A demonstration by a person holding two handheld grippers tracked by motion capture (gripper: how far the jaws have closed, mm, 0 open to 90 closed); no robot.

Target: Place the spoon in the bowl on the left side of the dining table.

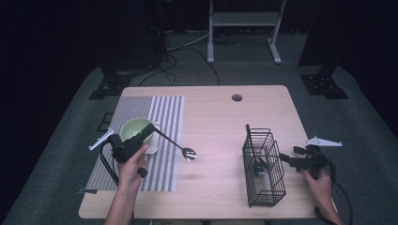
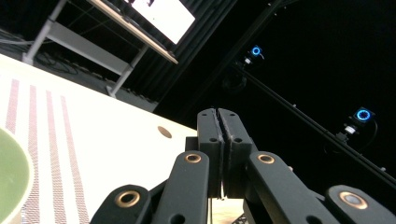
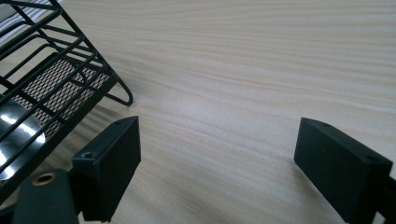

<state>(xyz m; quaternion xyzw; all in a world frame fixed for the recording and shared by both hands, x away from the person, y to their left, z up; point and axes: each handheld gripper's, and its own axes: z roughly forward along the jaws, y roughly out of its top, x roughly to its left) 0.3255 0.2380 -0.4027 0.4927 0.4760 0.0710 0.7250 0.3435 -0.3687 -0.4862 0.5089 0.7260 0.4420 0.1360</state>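
Observation:
A spoon [image 1: 172, 142] with a thin black handle and a shiny head slants down to the right from my left gripper [image 1: 151, 129], which is shut on the handle's end. Its head lies low over the bare wood just right of the striped mat. In the left gripper view the jaws of the left gripper [image 2: 218, 115] are pressed together and tilted upward; the handle is not discernible there. A pale green bowl [image 1: 133, 129] sits on the mat, under the left gripper. My right gripper [image 1: 290, 157] is open beside the black wire basket [image 1: 263, 168], its fingers [image 3: 116, 154] wide apart over bare wood.
The grey striped mat [image 1: 164, 117] covers the table's left part. The wire basket [image 3: 46, 84] holds a shiny metal utensil [image 3: 14, 128] and stands near the front right. A round cable hole [image 1: 237, 97] is at the table's far edge. A metal stand [image 1: 244, 28] is behind the table.

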